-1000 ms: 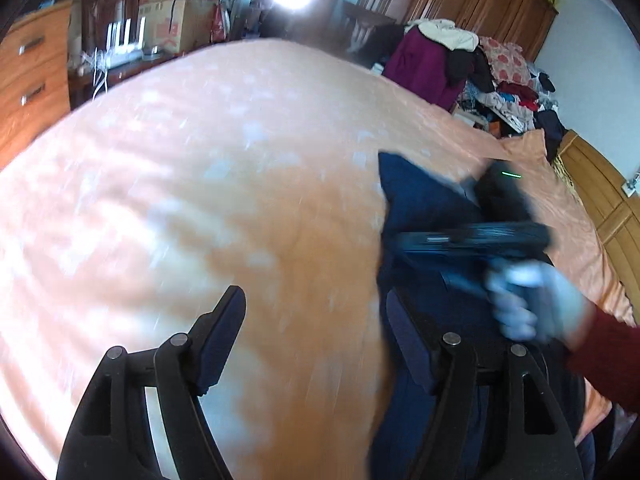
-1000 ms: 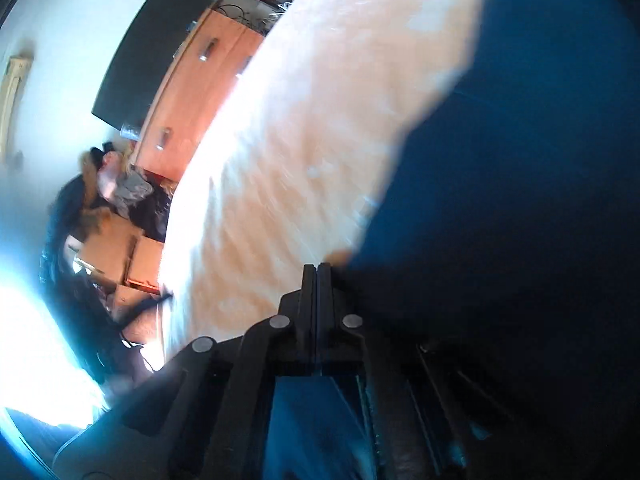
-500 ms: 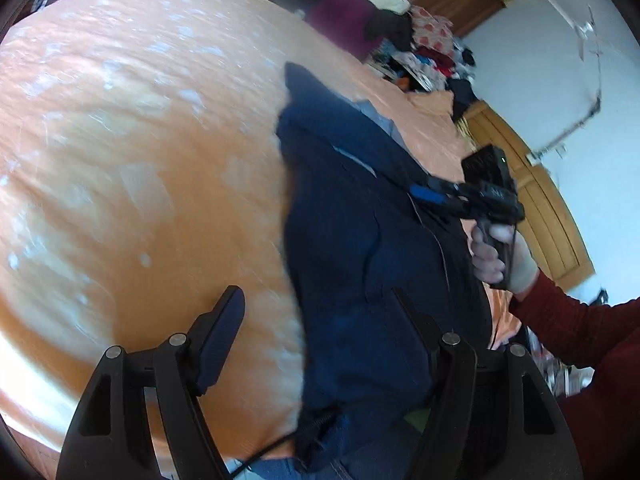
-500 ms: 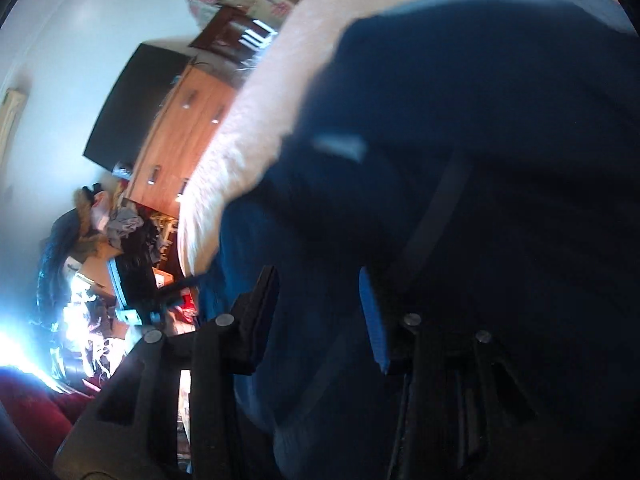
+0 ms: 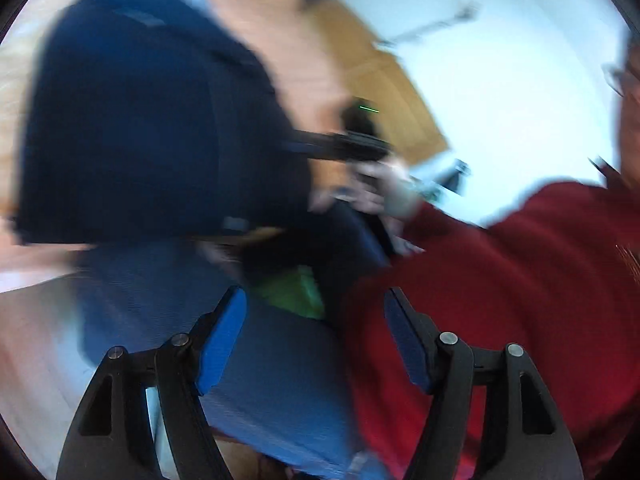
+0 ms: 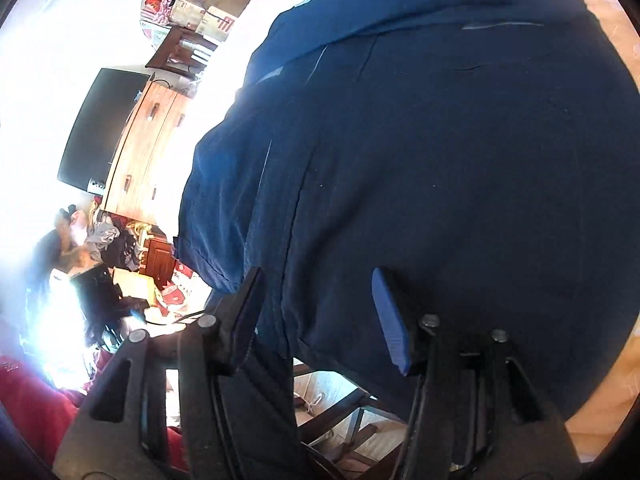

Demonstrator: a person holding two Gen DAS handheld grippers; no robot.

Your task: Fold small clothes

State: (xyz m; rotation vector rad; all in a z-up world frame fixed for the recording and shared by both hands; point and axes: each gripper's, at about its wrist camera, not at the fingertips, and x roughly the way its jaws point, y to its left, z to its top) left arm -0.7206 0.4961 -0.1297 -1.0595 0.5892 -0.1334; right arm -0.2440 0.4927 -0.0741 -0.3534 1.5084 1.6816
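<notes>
Garment [image 6: 440, 160], dark navy, lies spread on an orange bedspread [image 6: 616, 28] and fills most of the right wrist view; folds and seams run across it, and its near edge hangs toward the lower left. In the blurred left wrist view the same garment [image 5: 132, 120] occupies the upper left, with the pale bedspread [image 5: 12, 80] showing at its left border.

Right gripper [image 6: 320, 312]: jaws parted, blue-padded fingers [image 6: 390, 320] set just over the near edge of the navy cloth; whether the pads touch the fabric cannot be told. Seen from the left wrist view, the right gripper [image 5: 304, 146] reaches in from the right to the garment's right edge, held by a hand [image 5: 384, 188] at the end of a red sleeve [image 5: 520, 280].

Left gripper [image 5: 316, 336]: jaws wide apart, nothing between the fingers [image 5: 222, 340]. It points toward the person's lap, where blue trousers [image 5: 260, 380] and a green patch [image 5: 292, 292] appear, well apart from the garment's middle.

Background, right wrist view: a wooden dresser [image 6: 140, 168] to the left, a dark screen [image 6: 100, 128] beside it, cardboard boxes [image 6: 208, 4] at the far end, and heaped clothing [image 6: 112, 240] nearer.
</notes>
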